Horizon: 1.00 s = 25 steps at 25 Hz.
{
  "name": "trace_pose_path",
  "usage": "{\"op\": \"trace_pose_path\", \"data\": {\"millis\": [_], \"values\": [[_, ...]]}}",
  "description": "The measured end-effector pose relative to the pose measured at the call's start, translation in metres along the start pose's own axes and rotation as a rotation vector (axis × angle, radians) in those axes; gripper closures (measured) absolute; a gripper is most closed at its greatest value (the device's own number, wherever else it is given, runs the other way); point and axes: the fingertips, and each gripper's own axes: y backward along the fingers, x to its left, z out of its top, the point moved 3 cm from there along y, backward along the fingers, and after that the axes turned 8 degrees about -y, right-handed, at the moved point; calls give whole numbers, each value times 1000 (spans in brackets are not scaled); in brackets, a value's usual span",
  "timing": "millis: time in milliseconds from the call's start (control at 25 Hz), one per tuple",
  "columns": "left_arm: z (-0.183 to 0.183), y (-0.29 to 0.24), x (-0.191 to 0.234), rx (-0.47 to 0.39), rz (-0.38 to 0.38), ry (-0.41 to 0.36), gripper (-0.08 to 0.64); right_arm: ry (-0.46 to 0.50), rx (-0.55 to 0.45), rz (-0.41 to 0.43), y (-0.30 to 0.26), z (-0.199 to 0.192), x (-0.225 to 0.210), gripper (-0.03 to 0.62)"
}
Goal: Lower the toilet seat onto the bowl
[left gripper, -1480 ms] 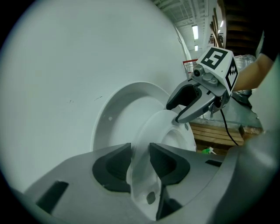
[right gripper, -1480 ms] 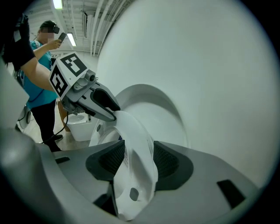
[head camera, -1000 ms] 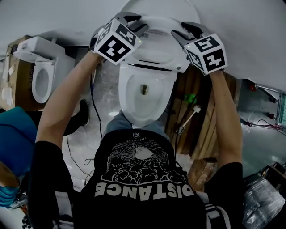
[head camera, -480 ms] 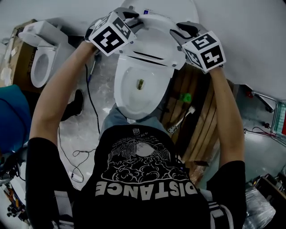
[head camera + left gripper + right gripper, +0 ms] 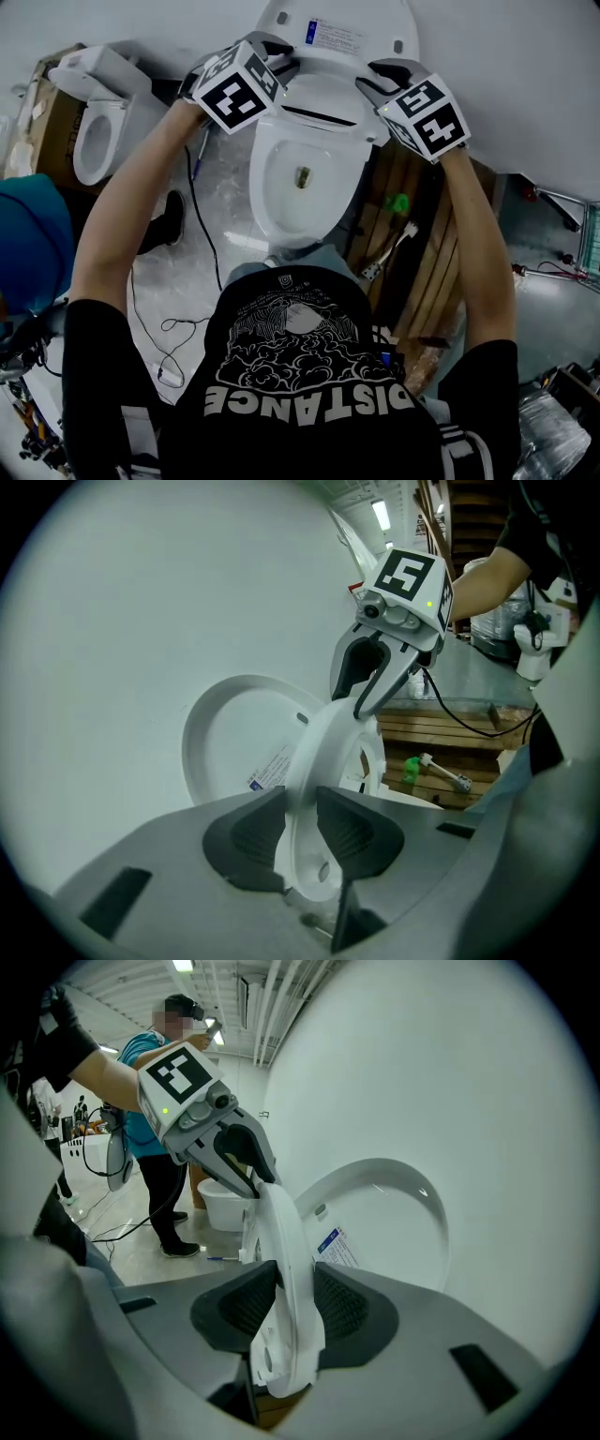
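The white toilet seat (image 5: 323, 98) stands tilted forward, away from the raised lid (image 5: 342, 28) and above the bowl (image 5: 300, 183). My left gripper (image 5: 281, 58) is shut on the seat's left rim, and its jaws have just been closing. In the left gripper view its dark pads (image 5: 246, 834) press on the seat's edge (image 5: 323, 752). My right gripper (image 5: 370, 82) is shut on the right rim; its jaws have just been closing too. The right gripper view shows the seat (image 5: 281, 1241) clamped between its pads (image 5: 342, 1305), with the lid (image 5: 394, 1213) behind.
A second toilet (image 5: 89, 141) and a cardboard box (image 5: 47, 122) stand at the left. Wooden pallets (image 5: 417, 253) with a green brush (image 5: 400, 202) lie right of the bowl. Cables (image 5: 202, 225) trail on the floor. A person in teal (image 5: 33, 244) stands at the left.
The seat has swung forward off the lid, whose label now shows above it. Both grippers have come toward me with the seat's rim between their jaws.
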Motion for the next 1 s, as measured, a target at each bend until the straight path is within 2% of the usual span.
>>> {"op": "trace_pose_path", "data": {"millis": [200, 760, 1000], "values": [[-6, 13, -20, -23, -8, -14, 449, -1, 24, -42, 9, -6, 24, 460], [-20, 48, -89, 1, -55, -78, 449, 20, 75, -121, 33, -33, 97, 457], [-30, 58, -118, -6, -48, -92, 449, 10, 90, -145, 36, -49, 124, 451]]}}
